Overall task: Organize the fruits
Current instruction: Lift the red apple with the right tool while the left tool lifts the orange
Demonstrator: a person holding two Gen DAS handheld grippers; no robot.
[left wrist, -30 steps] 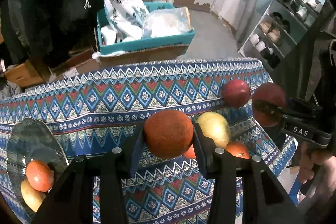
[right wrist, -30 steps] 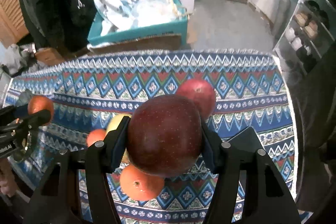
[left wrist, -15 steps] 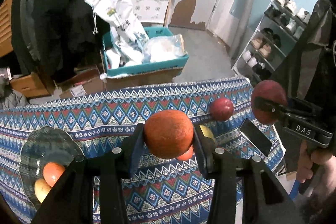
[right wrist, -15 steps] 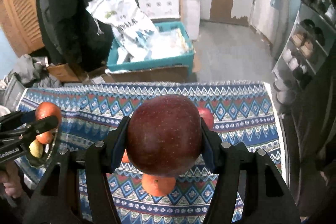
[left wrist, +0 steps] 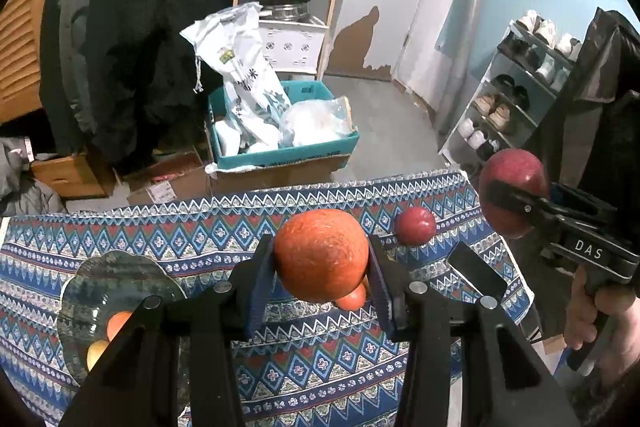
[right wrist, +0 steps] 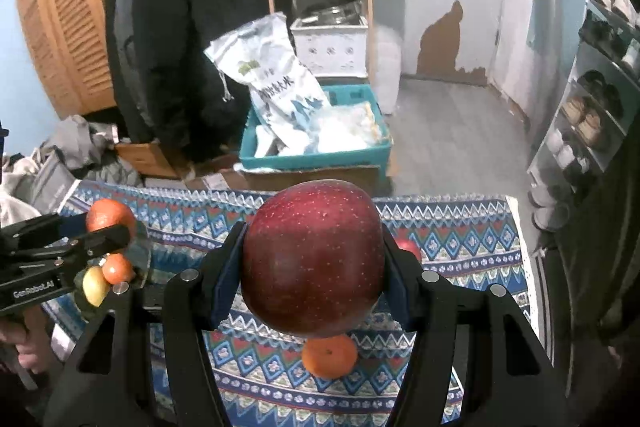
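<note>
Left wrist view: orange [left wrist: 321, 255] is pinched by left gripper [left wrist: 322, 281] at frame centre; red apple [right wrist: 313, 257] is clamped by right gripper [right wrist: 314, 285], centre of right wrist view.

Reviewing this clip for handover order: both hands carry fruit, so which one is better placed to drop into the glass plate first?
Left. Its gripper holds the orange nearer the glass plate; the right gripper with the red apple is farther away.
</note>
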